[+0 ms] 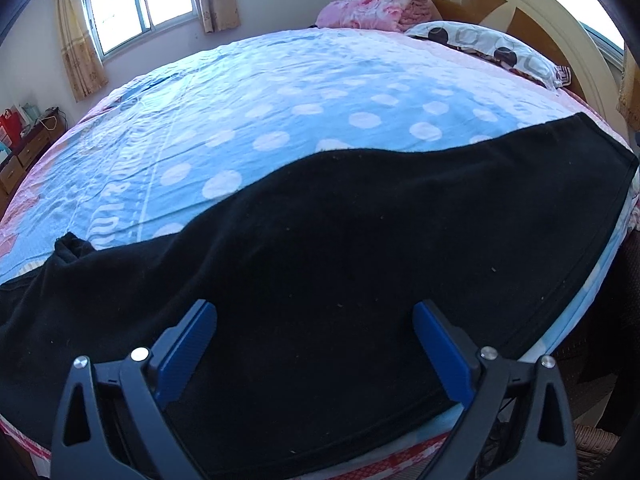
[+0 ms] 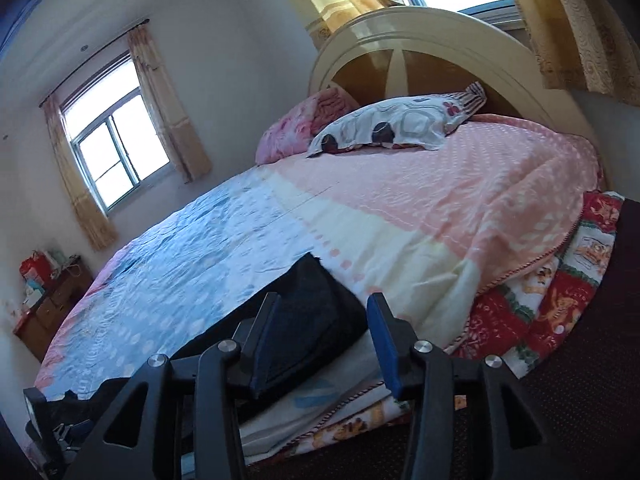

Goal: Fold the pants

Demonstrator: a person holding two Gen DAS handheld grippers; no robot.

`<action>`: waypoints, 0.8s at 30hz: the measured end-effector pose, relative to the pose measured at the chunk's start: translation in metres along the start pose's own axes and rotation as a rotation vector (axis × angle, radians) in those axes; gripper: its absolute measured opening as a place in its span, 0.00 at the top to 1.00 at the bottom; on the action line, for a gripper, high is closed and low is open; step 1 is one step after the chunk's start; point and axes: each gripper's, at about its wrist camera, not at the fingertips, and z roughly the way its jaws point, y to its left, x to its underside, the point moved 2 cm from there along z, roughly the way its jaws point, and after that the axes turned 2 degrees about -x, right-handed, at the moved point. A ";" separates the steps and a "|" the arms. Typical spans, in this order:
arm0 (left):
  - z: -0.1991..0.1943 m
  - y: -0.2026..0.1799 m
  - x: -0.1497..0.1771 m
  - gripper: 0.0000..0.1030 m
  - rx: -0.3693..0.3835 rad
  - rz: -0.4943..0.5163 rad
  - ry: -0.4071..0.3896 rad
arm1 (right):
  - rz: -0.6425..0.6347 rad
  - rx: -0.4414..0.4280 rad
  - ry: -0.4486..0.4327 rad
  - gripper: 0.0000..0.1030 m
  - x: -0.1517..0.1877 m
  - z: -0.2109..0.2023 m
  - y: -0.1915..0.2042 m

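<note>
The left gripper (image 1: pixel 316 312) hovers above the black pants (image 1: pixel 360 240), its blue jaws spread wide and holding nothing. The pants lie flat along the near edge of the bed (image 1: pixel 280 92), stretching from nine o'clock toward two o'clock over the blue dotted blanket. The right gripper (image 2: pixel 324 312) has its jaws well apart and empty, with the pants' end (image 2: pixel 316 312) between them at twelve o'clock.
</note>
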 end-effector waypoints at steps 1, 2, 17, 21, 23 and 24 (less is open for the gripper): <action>0.000 0.000 0.000 0.02 0.001 0.000 0.000 | -0.012 0.007 0.007 0.55 0.001 0.005 0.002; 0.000 0.000 0.000 0.02 0.001 0.000 0.000 | -0.022 0.021 0.017 0.55 0.002 0.010 0.002; 0.000 -0.001 0.000 0.02 0.003 -0.003 0.000 | -0.091 0.001 0.098 0.94 0.018 0.026 0.013; -0.005 0.000 -0.002 0.02 0.004 -0.010 -0.016 | -0.124 0.025 0.077 0.95 0.013 0.024 0.011; -0.005 -0.001 -0.002 0.02 0.005 -0.006 -0.016 | -0.106 0.028 0.068 0.95 0.008 0.022 0.006; -0.005 -0.001 -0.002 0.02 0.005 -0.002 -0.013 | -0.101 0.027 0.068 0.95 0.007 0.022 0.004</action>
